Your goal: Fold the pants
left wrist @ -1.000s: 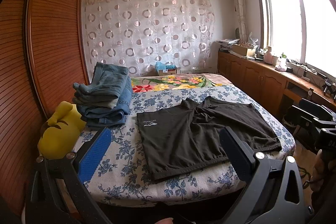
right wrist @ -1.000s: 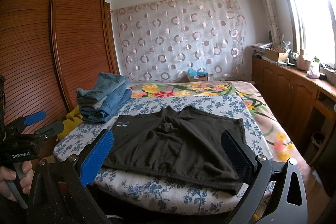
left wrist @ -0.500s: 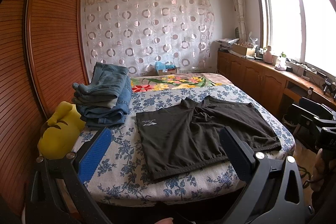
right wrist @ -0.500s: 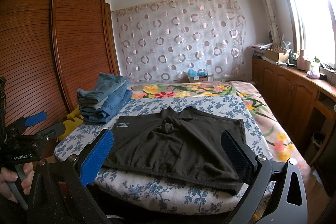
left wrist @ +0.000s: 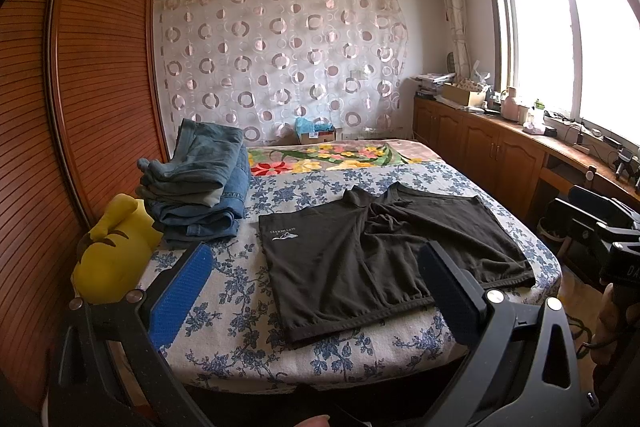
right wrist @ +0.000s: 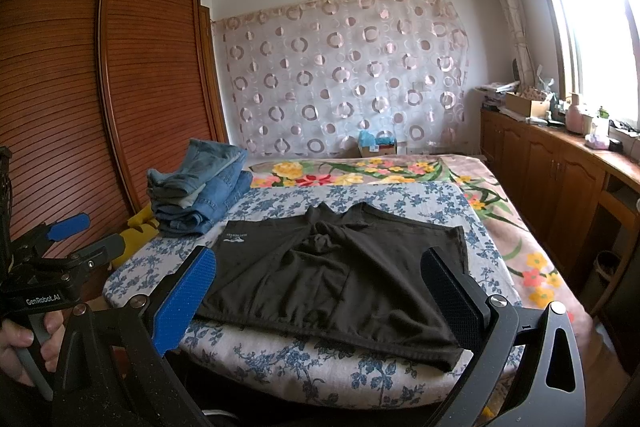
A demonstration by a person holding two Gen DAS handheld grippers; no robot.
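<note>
Opening step: both tools, left tool [left wrist: 316, 291] and right tool [right wrist: 320, 291], are hovering wide open and empty before the unfolded black shorts [left wrist: 380, 259]; next, gripping its hem.

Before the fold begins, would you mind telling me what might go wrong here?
The black shorts hang slightly over the bed's front edge, so a one-sided pull may drag them off. The bunched crotch could get folded in as wrinkles. The jeans stack sits near the left leg and might be bumped.
</note>
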